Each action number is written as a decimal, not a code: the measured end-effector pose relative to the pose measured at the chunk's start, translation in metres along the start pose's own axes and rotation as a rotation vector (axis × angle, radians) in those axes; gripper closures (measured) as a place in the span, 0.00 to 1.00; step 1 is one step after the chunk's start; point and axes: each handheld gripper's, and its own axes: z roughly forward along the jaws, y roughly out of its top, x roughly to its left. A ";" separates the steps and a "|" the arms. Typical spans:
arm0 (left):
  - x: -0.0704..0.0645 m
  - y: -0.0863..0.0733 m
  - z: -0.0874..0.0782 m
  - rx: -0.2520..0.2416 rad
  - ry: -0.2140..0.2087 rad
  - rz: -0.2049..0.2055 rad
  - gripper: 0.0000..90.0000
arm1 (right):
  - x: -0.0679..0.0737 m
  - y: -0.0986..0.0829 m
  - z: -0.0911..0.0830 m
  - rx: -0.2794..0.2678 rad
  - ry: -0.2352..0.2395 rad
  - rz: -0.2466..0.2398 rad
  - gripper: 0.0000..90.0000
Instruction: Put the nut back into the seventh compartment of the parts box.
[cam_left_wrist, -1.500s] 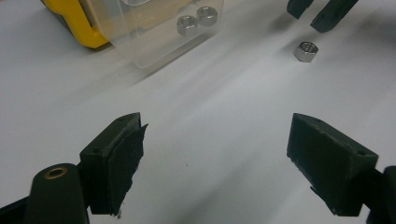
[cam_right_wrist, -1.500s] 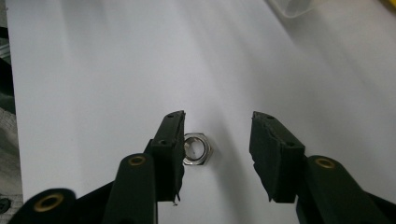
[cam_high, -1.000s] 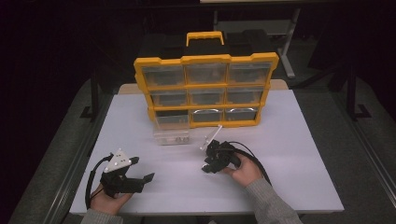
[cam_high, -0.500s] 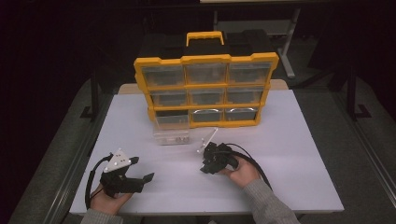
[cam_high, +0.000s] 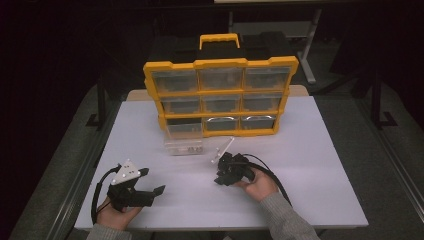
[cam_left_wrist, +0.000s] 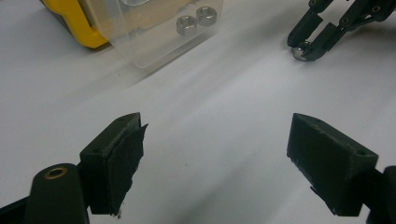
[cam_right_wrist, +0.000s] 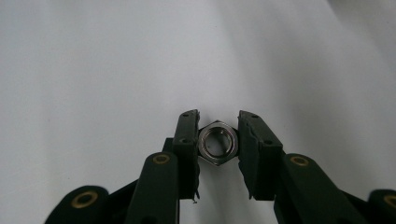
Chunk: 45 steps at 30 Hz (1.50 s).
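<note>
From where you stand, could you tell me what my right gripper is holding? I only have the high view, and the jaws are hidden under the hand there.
Observer: The right gripper is closed on a steel hex nut, one jaw on each side of it.
Operator: Thank you. Is the left gripper carrying anything?
Observer: No, the left gripper is wide open with bare white table between its jaws.
Operator: And is the clear drawer by the organizer empty?
Observer: No, the clear drawer has at least two hex nuts lying in it.
</note>
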 end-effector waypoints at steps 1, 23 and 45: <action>0.000 0.000 0.000 -0.001 0.001 -0.002 0.20 | 0.000 0.000 0.000 0.000 0.000 -0.004 0.76; 0.000 0.000 0.000 -0.007 -0.001 -0.017 0.20 | -0.018 0.014 -0.029 -0.044 0.060 0.045 0.77; -0.001 0.000 0.000 -0.016 0.000 -0.027 0.20 | -0.036 0.050 -0.064 -0.062 0.047 0.045 0.77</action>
